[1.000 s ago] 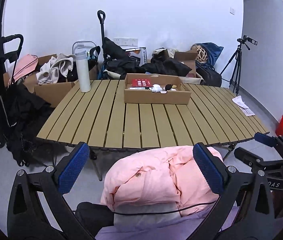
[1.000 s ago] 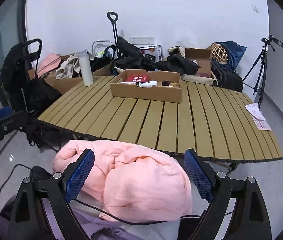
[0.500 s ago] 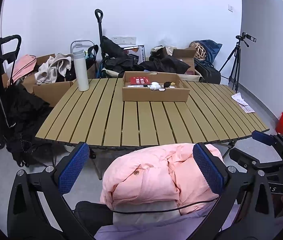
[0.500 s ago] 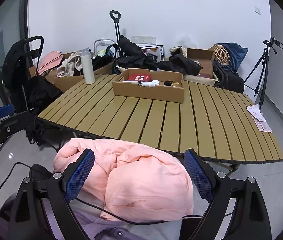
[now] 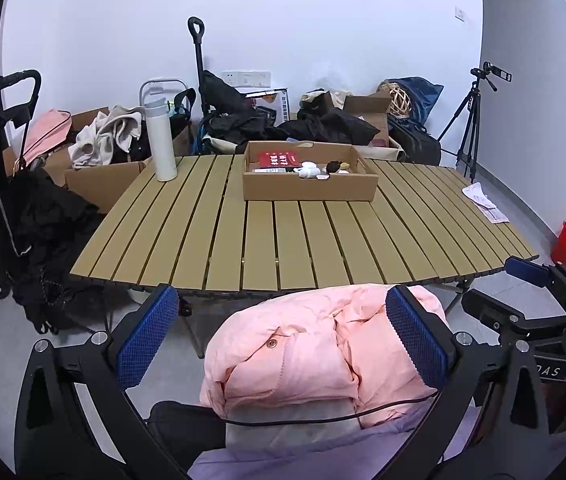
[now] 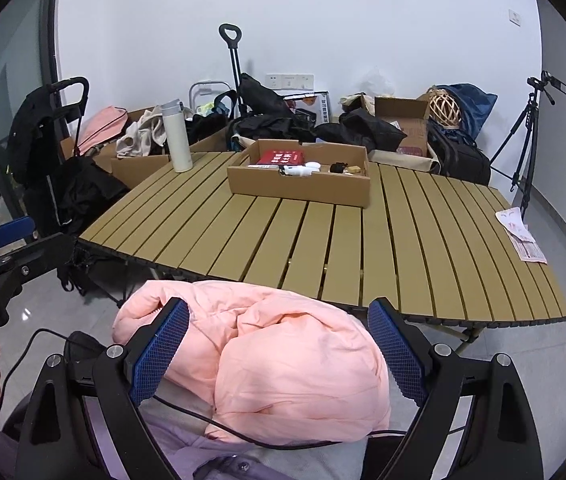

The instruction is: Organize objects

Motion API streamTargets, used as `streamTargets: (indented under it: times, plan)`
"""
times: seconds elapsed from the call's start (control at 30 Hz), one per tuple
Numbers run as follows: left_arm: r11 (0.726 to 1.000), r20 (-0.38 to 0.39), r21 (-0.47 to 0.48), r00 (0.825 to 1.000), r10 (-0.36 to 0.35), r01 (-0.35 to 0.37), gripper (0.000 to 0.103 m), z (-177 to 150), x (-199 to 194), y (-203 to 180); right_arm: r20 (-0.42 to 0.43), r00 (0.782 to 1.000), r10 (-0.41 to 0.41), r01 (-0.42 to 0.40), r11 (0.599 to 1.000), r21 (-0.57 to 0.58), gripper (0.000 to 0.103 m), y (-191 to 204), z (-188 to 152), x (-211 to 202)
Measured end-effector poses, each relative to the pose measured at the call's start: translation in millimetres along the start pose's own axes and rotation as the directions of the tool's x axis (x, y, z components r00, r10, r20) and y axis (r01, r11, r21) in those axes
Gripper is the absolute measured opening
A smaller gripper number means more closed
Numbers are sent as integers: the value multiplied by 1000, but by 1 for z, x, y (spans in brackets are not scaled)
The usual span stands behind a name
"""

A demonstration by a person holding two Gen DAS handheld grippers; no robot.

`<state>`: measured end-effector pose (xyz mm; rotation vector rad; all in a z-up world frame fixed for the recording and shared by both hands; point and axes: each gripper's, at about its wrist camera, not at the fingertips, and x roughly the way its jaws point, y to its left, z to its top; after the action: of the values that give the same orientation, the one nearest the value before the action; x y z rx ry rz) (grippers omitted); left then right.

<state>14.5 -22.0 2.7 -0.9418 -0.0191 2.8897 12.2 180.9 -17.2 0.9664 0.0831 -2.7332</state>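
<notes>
Left wrist view: left gripper (image 5: 279, 336) wide, empty (right gripper (image 6: 279, 346) likewise) above pink jacket (image 5: 315, 352).

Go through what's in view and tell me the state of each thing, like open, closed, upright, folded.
Left gripper: open, empty.
Right gripper: open, empty.
Cardboard box: open-topped, small items inside.
White bottle: upright, lid closed.
Pink jacket: bunched up, off the table.
Tripod: standing.

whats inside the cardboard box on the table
The box holds a red book, small white items and a small black item. Its front wall hides the bottom, so more could lie there.
</notes>
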Motion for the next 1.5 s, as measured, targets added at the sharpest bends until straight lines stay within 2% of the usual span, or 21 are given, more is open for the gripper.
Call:
streamTargets:
  times: [1.03,1.23,1.5]
  plan:
    - [1000,-4,13,1000,-2,2,103,-1,-2,-4,-1,1000,14,-14,1000,-1,93,4,-1,-3]
    - [1000,-78,11,997,-7,8,103,-1,9,-3,-16,1000,10,-9,1000,18,93,1,0,0]
    - [1000,-108,-14,994,6,-8,103,-5,17,2,-32,999,3,-2,1000,13,93,0,-1,2]
